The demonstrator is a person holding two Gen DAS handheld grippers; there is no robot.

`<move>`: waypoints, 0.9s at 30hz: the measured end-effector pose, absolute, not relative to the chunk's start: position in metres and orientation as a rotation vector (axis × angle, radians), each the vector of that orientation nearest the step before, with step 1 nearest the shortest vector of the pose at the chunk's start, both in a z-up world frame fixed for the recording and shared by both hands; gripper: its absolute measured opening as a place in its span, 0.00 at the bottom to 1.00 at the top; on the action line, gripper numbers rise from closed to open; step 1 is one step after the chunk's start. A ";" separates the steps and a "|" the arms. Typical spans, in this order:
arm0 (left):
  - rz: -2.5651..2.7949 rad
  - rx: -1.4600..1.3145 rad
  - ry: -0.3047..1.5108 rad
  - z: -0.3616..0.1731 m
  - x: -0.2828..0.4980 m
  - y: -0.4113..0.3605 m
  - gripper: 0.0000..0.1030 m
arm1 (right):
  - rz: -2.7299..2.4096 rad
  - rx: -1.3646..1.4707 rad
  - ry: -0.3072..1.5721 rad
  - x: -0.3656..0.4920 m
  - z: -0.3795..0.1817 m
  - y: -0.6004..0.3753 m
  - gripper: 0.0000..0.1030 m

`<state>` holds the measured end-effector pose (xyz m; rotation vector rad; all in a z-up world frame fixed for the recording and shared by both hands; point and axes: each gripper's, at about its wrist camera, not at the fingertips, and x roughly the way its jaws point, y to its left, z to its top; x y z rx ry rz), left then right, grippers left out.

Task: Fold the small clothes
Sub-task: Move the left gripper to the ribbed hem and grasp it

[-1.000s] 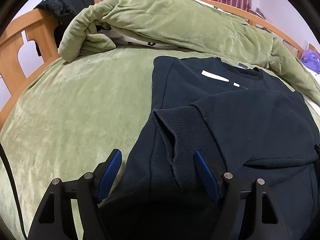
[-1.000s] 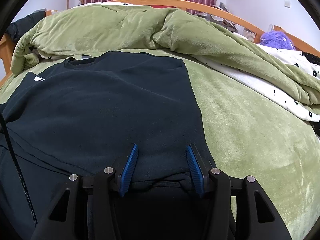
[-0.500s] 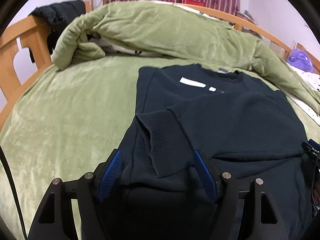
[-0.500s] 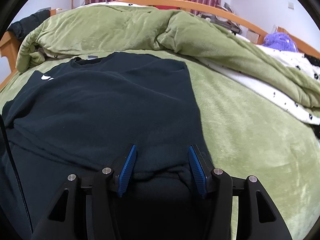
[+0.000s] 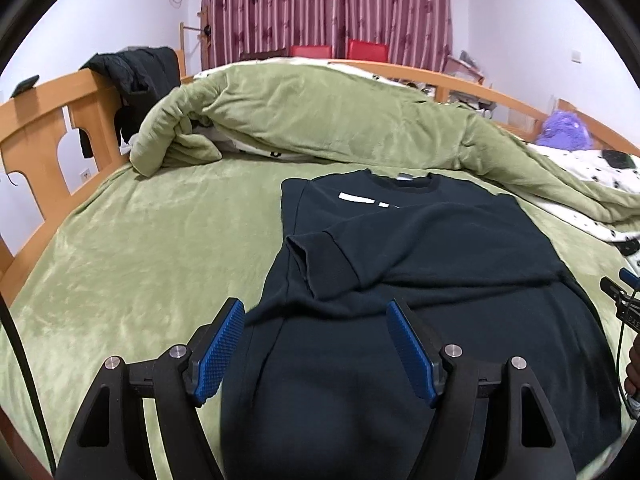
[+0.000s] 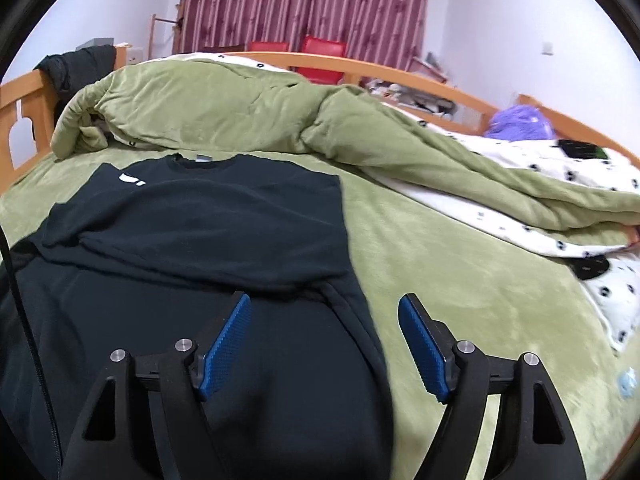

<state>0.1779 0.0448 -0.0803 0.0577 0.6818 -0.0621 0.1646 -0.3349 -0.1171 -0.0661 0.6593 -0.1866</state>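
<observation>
**Dark navy sweatshirt half-folded on the green bed, both grippers hovering with nothing in them**

Dark navy sweatshirt [image 5: 448, 240] is lying flat on the olive-green plush bedspread [image 5: 132, 248], collar pointing toward the far side of the bed, white logo stripe near the neck. One sleeve is folded across the chest so its ribbed cuff [image 5: 324, 256] ends up near the left edge of the body. The lower part of the shirt runs toward the cameras and looks a bit bunched under the folded sleeve.

Left gripper [image 5: 316, 344] hangs over the bottom-left part of the sweatshirt, jaws standing wide apart, blue ridged pads not pressing on any fabric. The cloth just shows in the gap below them.

Right gripper [image 6: 324, 344] is over the bottom-right edge of the sweatshirt. Its jaws have just been opening and now stand wide; the left pad sits over dark fabric, the right pad over bare bedspread, and nothing is pinched between them.

Behind the shirt there's a crumpled green duvet [image 6: 240, 116] with a white spotted lining showing, a wooden bed frame [image 5: 48, 120] with a black jacket [image 5: 136, 72] draped on it, maroon curtains [image 6: 304, 4], and something purple and fluffy [image 6: 520, 122] at far right.
</observation>
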 end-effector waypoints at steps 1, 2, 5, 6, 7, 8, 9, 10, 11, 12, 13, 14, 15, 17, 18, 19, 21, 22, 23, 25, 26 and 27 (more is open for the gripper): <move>-0.064 0.066 0.673 -0.078 0.167 0.046 0.69 | -0.189 -0.060 0.650 0.151 -0.115 -0.335 0.73; -0.066 0.077 0.668 -0.078 0.155 0.047 0.69 | -0.198 -0.055 0.645 0.136 -0.114 -0.336 0.73; -0.066 0.079 0.690 -0.085 0.126 0.054 0.70 | -0.204 -0.012 0.662 0.101 -0.113 -0.342 0.73; -0.066 0.070 0.699 -0.088 0.118 0.057 0.70 | -0.206 0.008 0.677 0.093 -0.114 -0.345 0.73; -0.070 0.051 0.716 -0.094 0.110 0.062 0.70 | -0.200 0.044 0.698 0.083 -0.115 -0.348 0.72; -0.073 0.026 0.740 -0.100 0.101 0.068 0.70 | -0.191 0.084 0.719 0.074 -0.118 -0.353 0.70; -0.071 0.005 0.757 -0.105 0.095 0.073 0.70 | -0.196 0.109 0.742 0.067 -0.122 -0.356 0.62; -0.069 -0.021 0.775 -0.112 0.088 0.079 0.70 | -0.201 0.123 0.760 0.061 -0.125 -0.358 0.56; -0.066 -0.042 0.794 -0.119 0.081 0.085 0.70 | -0.200 0.136 0.778 0.053 -0.130 -0.359 0.48; -0.063 -0.051 0.805 -0.124 0.077 0.088 0.70 | -0.200 0.142 0.797 0.046 -0.135 -0.360 0.48; -0.060 -0.058 0.819 -0.130 0.070 0.092 0.69 | -0.196 0.146 0.812 0.041 -0.141 -0.360 0.48; -0.059 -0.061 0.825 -0.133 0.066 0.094 0.69 | -0.190 0.151 0.821 0.035 -0.145 -0.359 0.48; -0.061 -0.064 0.830 -0.136 0.064 0.095 0.69 | -0.183 0.159 0.826 0.029 -0.150 -0.359 0.48; -0.071 -0.068 0.851 -0.143 0.057 0.097 0.69 | -0.177 0.173 0.834 0.019 -0.157 -0.359 0.48; -0.076 -0.075 0.863 -0.148 0.054 0.098 0.69 | -0.174 0.180 0.842 0.017 -0.161 -0.359 0.50; -0.079 -0.080 0.869 -0.152 0.052 0.098 0.69 | -0.172 0.191 0.851 0.013 -0.166 -0.359 0.51; -0.092 -0.098 0.893 -0.163 0.049 0.099 0.69 | -0.157 0.220 0.869 0.006 -0.176 -0.360 0.57; -0.104 -0.106 0.914 -0.172 0.047 0.098 0.69 | -0.143 0.244 0.883 0.002 -0.182 -0.361 0.57; -0.110 -0.109 0.926 -0.177 0.047 0.097 0.69 | -0.132 0.256 0.891 0.001 -0.186 -0.362 0.58; -0.114 -0.124 0.948 -0.187 0.047 0.096 0.69 | -0.108 0.290 0.912 0.001 -0.191 -0.362 0.59; -0.118 -0.139 0.953 -0.191 0.048 0.096 0.69 | -0.100 0.299 0.914 0.002 -0.193 -0.362 0.62; -0.121 -0.158 0.954 -0.194 0.050 0.096 0.69 | -0.097 0.298 0.916 0.004 -0.194 -0.360 0.66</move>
